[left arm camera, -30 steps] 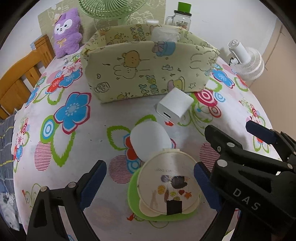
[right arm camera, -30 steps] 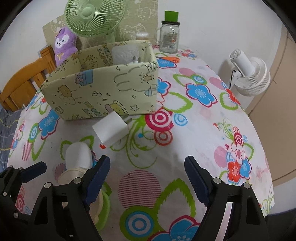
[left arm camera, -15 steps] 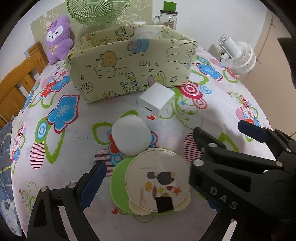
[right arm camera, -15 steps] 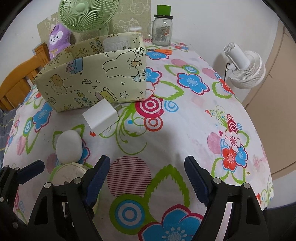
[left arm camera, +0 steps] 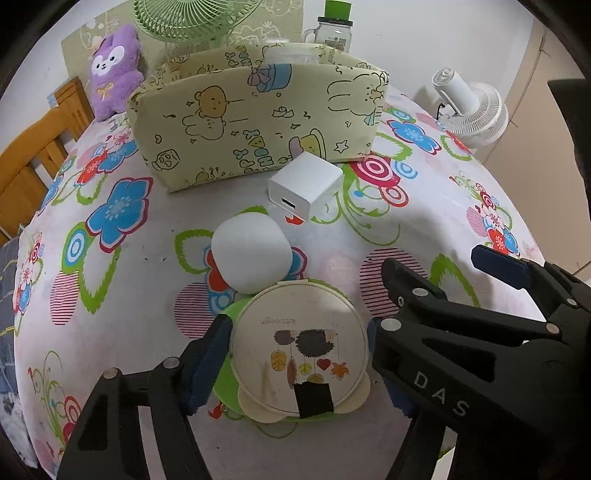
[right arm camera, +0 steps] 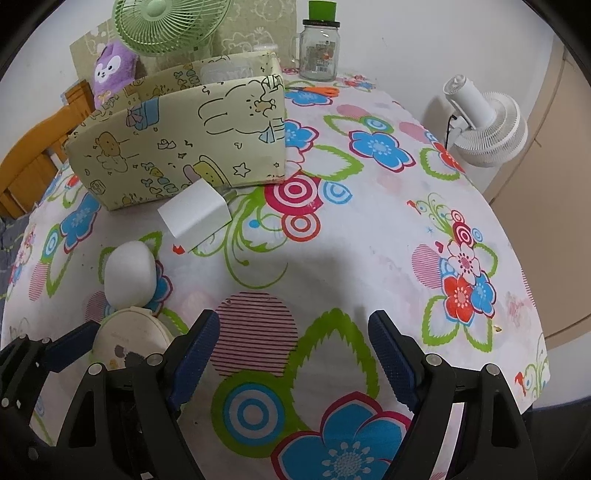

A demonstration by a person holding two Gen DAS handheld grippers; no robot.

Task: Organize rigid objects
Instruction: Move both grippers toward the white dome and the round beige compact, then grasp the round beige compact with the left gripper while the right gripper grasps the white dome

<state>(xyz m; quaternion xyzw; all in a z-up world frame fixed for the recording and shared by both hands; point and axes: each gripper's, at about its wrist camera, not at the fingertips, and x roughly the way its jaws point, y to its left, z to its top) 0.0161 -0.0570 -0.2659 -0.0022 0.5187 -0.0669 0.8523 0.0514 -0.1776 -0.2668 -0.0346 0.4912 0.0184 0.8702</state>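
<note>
A round cream case [left arm camera: 299, 350] with a leaf print lies on a green pad [left arm camera: 227, 384] near the table's front. My left gripper [left arm camera: 297, 326] is closing around it, and both blue pads touch its rim. Just beyond sit a white rounded case [left arm camera: 251, 258] and a white charger cube [left arm camera: 304, 188]. Behind them stands the cream cartoon-print fabric box [left arm camera: 258, 122]. My right gripper [right arm camera: 293, 328] hangs open over the flowered cloth with nothing between its fingers, to the right of the round cream case [right arm camera: 125, 343]. The right wrist view also shows the charger cube [right arm camera: 195, 218] and the box [right arm camera: 177, 140].
Behind the box are a green fan [right arm camera: 166, 22], a purple plush [left arm camera: 114, 70] and a glass jar [right arm camera: 319, 48] with a green lid. Orange scissors [right arm camera: 317, 90] lie near the jar. A white fan [right arm camera: 484, 129] stands off the right edge, a wooden chair [left arm camera: 33, 155] at the left.
My left gripper's jaws have narrowed from wide open until the pads reach the round cream case's rim. The right gripper has stayed open in the same spot.
</note>
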